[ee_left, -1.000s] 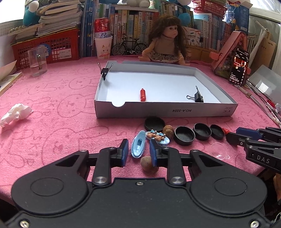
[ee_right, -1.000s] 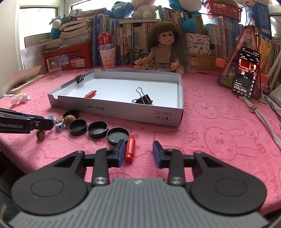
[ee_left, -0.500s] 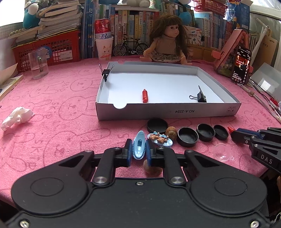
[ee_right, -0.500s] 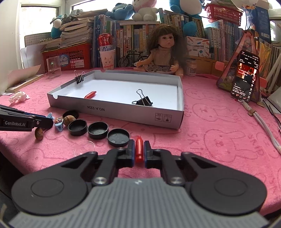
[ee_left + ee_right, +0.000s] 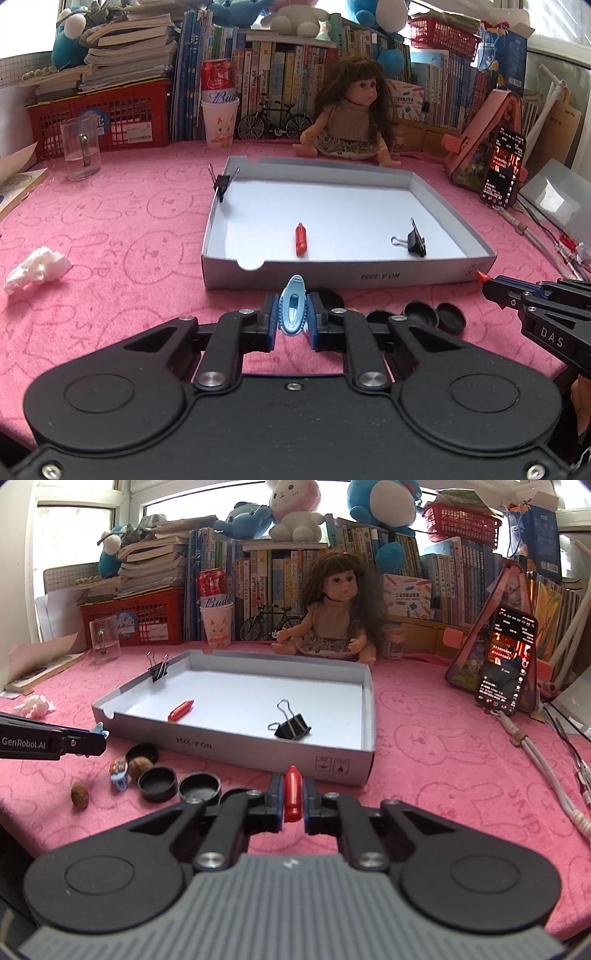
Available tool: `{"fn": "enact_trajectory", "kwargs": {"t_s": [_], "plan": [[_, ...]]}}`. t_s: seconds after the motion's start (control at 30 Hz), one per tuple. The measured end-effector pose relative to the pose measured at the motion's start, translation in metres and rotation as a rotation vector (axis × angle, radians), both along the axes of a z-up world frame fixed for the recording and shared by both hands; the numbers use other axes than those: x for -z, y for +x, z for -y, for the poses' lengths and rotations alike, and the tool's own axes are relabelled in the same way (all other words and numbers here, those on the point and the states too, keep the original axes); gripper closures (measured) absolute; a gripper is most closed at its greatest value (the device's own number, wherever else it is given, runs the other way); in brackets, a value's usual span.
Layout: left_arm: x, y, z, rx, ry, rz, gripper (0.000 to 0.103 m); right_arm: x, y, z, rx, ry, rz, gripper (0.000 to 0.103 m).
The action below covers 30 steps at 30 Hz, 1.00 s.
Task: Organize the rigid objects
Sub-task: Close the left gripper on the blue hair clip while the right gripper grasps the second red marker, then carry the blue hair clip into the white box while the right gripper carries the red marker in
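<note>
Two tongs clamped: left tongs (image 5: 291, 319) on blue clip (image 5: 292, 312), right tongs (image 5: 293, 799) on red capsule (image 5: 293, 794). Both items held above tabletop (image 5: 424, 775), just before box lid (image 5: 236, 749), presumably for deposit inside.

Upside down on the near wall of the grey cardboard tray (image 5: 373, 276) runs "NO.A-2224", though the last digits are hard to make out. The red can (image 5: 218, 83) standing in a paper cup shows "Bud" in script, the rest cut off by the cup's rim. The right gripper (image 5: 495, 291), seen from the left wrist view, carries "DAS" on its black side. The left gripper (image 5: 96, 738), seen from the right wrist view, reads "GenRobot.AI". The book spines and the phone screen (image 5: 506, 664) are too small to read.
</note>
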<state>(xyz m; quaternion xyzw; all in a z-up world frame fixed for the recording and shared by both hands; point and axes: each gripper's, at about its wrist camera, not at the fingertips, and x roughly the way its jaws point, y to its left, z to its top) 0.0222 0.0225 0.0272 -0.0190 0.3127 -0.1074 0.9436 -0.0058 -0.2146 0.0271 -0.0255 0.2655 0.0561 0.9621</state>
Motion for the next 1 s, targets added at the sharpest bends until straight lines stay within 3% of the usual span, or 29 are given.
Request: {"fn": "enact_trajectory", "kwargs": {"t_s": [0.33,0.5,0.67,1.0], "plan": [[-0.024,0.025,-0.002,-0.008,-0.039,0.047,0.088,-0.014,0.025,0.008,0.088,0.027,-0.012,0.090],[-0.033,0.052,-0.001,-0.011,-0.064,0.036,0.088,-0.019,0.044,0.015,0.116,0.096,-0.043,0.090],[-0.035,0.086,-0.002,-0.023,-0.086,-0.010,0.088,-0.027,0.070,0.023,0.138,0.182,-0.091,0.090],[-0.008,0.141,0.005,-0.050,-0.040,-0.121,0.088,-0.014,0.118,0.026,0.162,0.283,-0.226,0.090]]}}
